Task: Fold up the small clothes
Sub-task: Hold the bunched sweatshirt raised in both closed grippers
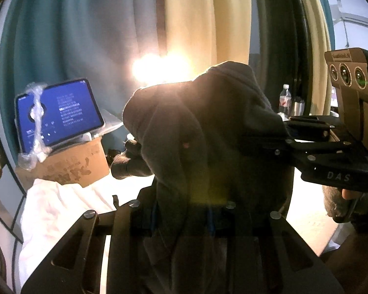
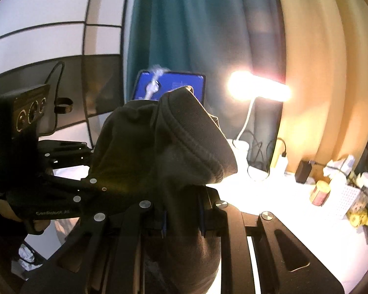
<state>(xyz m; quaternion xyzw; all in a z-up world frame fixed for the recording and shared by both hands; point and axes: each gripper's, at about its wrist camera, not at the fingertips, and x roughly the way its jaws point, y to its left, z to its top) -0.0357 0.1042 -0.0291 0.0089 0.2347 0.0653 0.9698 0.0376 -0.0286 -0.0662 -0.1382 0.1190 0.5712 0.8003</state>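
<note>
A dark grey small garment [image 1: 208, 127] hangs bunched in the air between both grippers. My left gripper [image 1: 184, 218] is shut on its lower part, the cloth draping over the fingers. My right gripper [image 2: 184, 218] is shut on the same garment [image 2: 174, 142], whose ribbed hem curls toward the right. In the left wrist view the right gripper's body [image 1: 331, 161] reaches in from the right into the cloth. In the right wrist view the left gripper's body [image 2: 49, 196] comes in from the left. The fingertips are hidden by cloth.
A white-covered table [image 1: 61, 210] lies below. A tablet [image 1: 59, 115] leans on a cardboard box [image 1: 73, 166] at the back left. A lit desk lamp [image 2: 257, 88], cables, a charger [image 2: 303, 171] and small containers [image 2: 343, 196] stand at the right. Curtains hang behind.
</note>
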